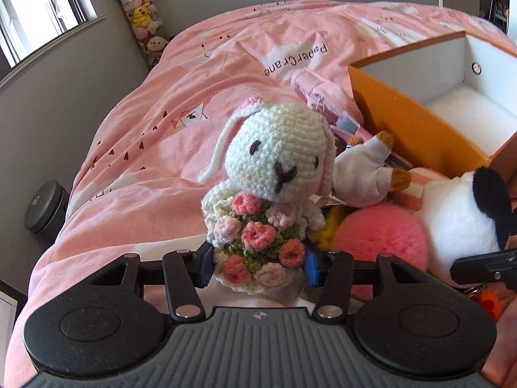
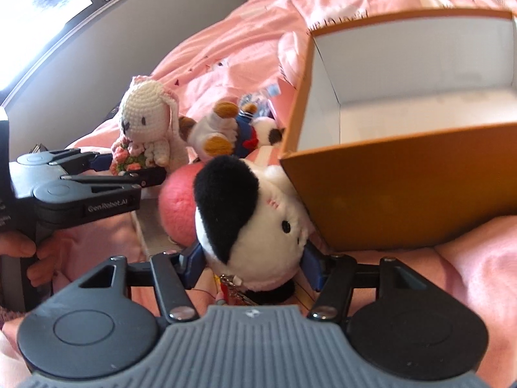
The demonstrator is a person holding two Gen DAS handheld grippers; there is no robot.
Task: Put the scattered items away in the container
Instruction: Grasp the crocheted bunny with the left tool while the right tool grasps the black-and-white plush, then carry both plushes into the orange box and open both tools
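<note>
Gripping one soft toy in each tool, the person is set to carry both into the orange cardboard box with white inside (image 2: 404, 174).

On the left, the left tool (image 1: 257, 266) pinches the white crocheted rabbit with a pink-and-green flower bouquet (image 1: 274, 168) low at its bouquet, so it stands upright off the pink bed cover (image 1: 161, 129). To its right, the right tool (image 2: 252, 260) clamps the black-and-white plush animal (image 2: 248, 213) by its body, beside the box wall, probably for a short lift over the rim. The box looks empty.
</note>
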